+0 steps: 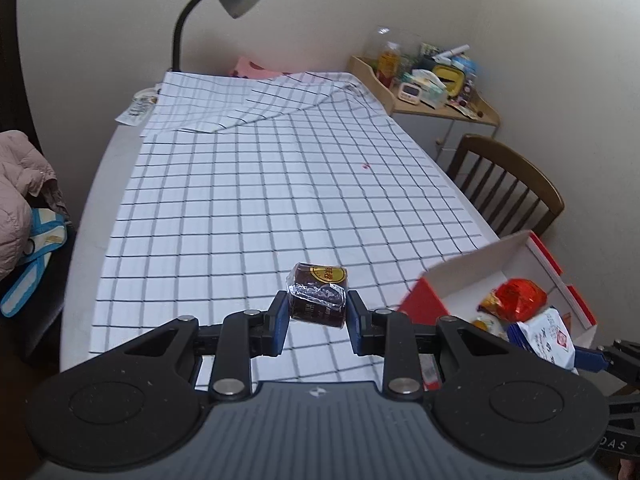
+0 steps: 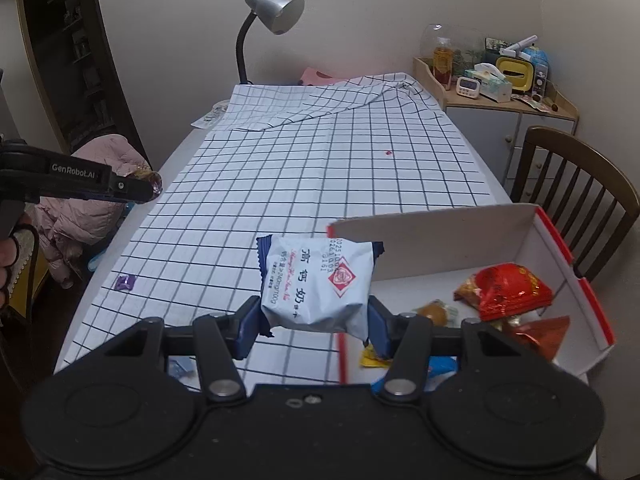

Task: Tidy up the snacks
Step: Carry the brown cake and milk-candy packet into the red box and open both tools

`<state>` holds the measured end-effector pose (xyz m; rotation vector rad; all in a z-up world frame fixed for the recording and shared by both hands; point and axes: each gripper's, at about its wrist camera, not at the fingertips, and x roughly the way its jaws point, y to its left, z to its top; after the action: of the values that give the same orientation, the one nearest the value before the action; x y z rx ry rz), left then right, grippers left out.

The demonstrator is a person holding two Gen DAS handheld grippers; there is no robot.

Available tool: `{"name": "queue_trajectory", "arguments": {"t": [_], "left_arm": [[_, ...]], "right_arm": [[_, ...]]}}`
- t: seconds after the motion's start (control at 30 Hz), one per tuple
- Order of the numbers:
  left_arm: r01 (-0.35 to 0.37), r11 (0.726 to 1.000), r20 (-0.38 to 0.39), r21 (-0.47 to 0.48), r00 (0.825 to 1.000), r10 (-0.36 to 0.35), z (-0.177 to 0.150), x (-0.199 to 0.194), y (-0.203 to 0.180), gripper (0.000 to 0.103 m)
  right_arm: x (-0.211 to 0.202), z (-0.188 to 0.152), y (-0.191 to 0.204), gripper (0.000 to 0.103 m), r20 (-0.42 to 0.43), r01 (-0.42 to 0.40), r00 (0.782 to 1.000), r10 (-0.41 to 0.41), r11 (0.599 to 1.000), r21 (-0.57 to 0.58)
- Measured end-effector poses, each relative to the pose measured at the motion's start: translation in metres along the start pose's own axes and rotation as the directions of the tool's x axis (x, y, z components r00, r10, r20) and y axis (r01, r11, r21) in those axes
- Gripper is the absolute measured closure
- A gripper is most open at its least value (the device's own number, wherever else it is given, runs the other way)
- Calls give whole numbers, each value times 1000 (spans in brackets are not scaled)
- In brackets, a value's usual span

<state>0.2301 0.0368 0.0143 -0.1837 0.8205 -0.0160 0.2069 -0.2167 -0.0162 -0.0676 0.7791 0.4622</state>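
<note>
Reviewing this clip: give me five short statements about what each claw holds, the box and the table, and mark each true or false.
1. The left claw grips a dark brown wrapped snack. True.
2. The right claw is empty. False: it is shut on a white and blue packet.
3. The red and white box already holds a red packet. True.
4. A small purple wrapper lies on the checked cloth. True.
5. The desk lamp stands inside the box. False: it stands at the table's far end.
</note>
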Motion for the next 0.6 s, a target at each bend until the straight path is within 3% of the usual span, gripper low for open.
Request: {"name": "queue_trajectory", "arguments": {"t": [0.6], "left_arm": [[75, 991, -138, 108, 989, -60, -30, 58, -153, 74]], "right_arm": [[9, -26, -122, 50, -77, 69, 995, -71, 997, -28]]}}
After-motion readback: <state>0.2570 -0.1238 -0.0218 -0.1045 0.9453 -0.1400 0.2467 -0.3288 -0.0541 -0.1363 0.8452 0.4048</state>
